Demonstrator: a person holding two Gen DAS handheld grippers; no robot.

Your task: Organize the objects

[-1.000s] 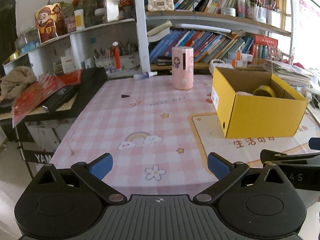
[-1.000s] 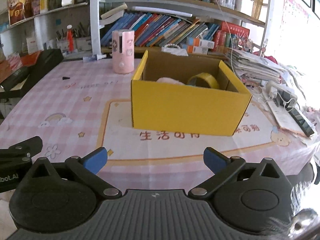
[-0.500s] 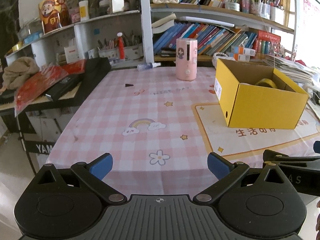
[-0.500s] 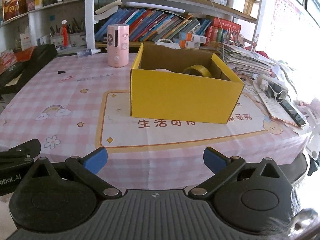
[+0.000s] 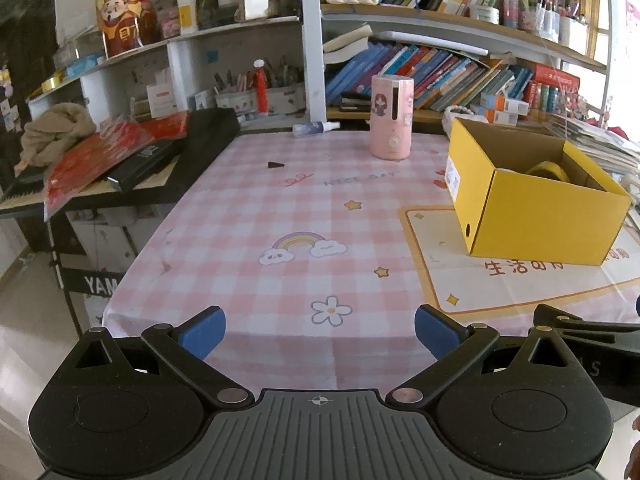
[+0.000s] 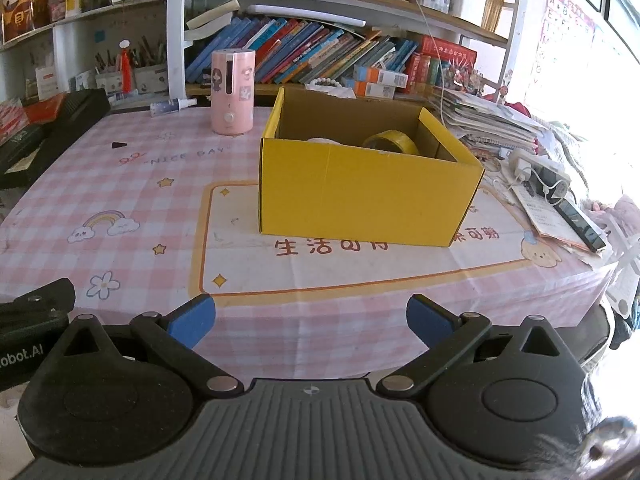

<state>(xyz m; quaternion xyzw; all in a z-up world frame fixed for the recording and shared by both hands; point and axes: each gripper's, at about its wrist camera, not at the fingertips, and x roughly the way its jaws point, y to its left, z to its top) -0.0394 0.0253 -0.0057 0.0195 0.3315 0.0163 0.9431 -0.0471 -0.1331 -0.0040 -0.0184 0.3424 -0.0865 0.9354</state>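
Tabletop yellow box (image 6: 360,196) with tape roll (image 6: 390,141)

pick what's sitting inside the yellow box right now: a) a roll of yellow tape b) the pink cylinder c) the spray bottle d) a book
a: a roll of yellow tape shows above the front wall of the yellow box, while the pink cylinder and the spray bottle are out on the table behind it.

A home study or child's room: crammed bookshelves (image 6: 320,52) line the wall behind a desk (image 5: 248,216) under a pink checked cartoon cloth, pen pots (image 5: 256,96) on the shelf.
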